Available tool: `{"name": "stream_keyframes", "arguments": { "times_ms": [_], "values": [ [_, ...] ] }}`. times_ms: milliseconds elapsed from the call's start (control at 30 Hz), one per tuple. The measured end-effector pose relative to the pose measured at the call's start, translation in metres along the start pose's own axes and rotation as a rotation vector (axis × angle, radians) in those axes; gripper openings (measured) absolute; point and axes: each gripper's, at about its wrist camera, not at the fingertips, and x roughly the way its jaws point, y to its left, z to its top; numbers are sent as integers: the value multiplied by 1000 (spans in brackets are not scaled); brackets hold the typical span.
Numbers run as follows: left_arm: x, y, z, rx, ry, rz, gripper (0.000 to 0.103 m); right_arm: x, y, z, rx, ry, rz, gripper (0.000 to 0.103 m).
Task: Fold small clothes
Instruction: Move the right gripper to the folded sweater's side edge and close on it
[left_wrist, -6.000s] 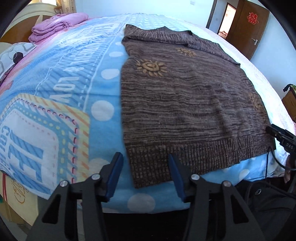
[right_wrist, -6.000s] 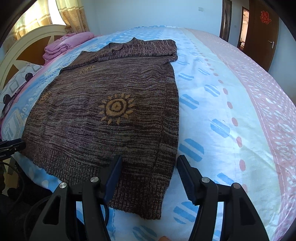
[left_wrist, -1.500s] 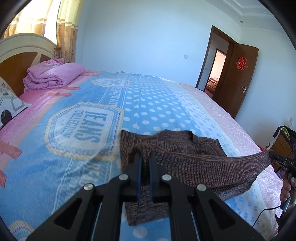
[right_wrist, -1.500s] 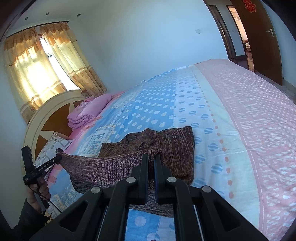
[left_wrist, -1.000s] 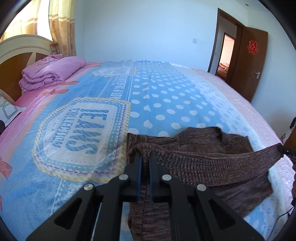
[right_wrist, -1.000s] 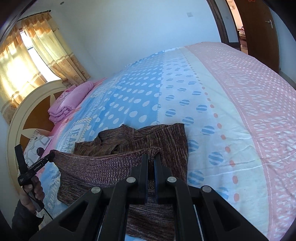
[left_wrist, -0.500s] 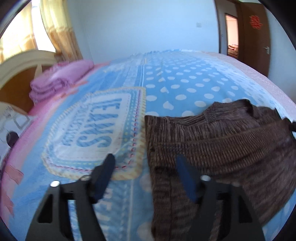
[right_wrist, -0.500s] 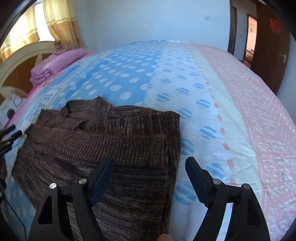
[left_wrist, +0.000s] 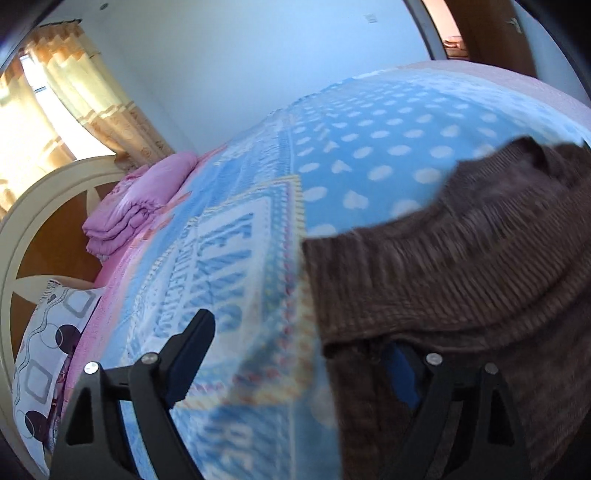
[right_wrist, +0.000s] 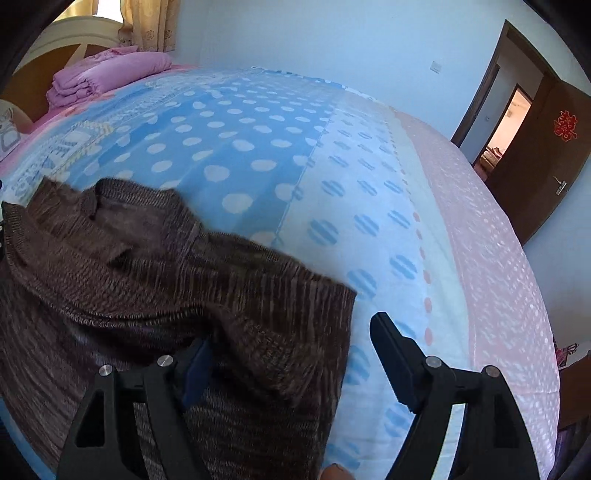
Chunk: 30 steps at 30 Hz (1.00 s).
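**Both pairs of fingers released over the folded sweater**

Fingers of the left gripper (left_wrist: 306, 354) are spread and opening wider, gripping nothing; the left finger (left_wrist: 192, 343) hangs over the blue polka-dot bedspread (left_wrist: 369, 122), while the right one is partly hidden by the near left corner of the brown marled knit sweater (left_wrist: 461, 266). Fingers of the right gripper (right_wrist: 291, 354) are also spread wide and released: its left finger (right_wrist: 195, 365) sits against a raised fold of the knit, its right finger (right_wrist: 391, 350) over bare bedspread just past the sweater's right edge. The sweater lies doubled over on the near part of the bed, ribbed hem on top, collar towards the far side. A folded pink quilt (left_wrist: 140, 206) rests at the far left by the cream headboard (left_wrist: 44, 206). A dark wooden door (right_wrist: 543, 155) stands open at the far right.
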Motion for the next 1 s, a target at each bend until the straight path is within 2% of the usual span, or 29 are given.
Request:
{"name": "stream_keyframes", "arguments": {
  "times_ms": [100, 200, 300, 433, 533, 600, 700, 800, 867, 933, 1000],
  "values": [
    [18, 12, 15, -36, 23, 36, 89, 4, -12, 22, 60, -29, -31, 80],
    [36, 17, 20, -53, 77, 64, 91, 3, -21, 31, 127, -50, -39, 80],
    [51, 18, 17, -72, 148, 31, 92, -5, -25, 20, 161, -62, -3, 80],
    [47, 27, 8, -125, 156, 27, 92, -16, -29, -6, 145, -62, 24, 80],
    [37, 37, -3, -159, 150, 47, 92, -20, -38, -25, 179, -55, 94, 80],
    [26, 43, -12, -181, 125, 70, 92, -24, -35, -30, 179, -68, 149, 69],
    [9, 47, -22, -231, 109, 69, 97, -28, -10, -19, 139, -64, 276, 59],
    [-1, 47, -30, -286, 109, 46, 97, -23, 25, -6, 102, -36, 398, 56],
    [-2, 44, -33, -308, 113, 33, 98, -13, 53, 4, 55, -23, 410, 52],
    [0, 36, -38, -302, 120, 19, 100, 2, 72, 9, 24, 13, 399, 38],
    [5, 30, -43, -287, 134, 24, 100, 16, 87, 13, -5, 34, 348, 7]
  ]
}}
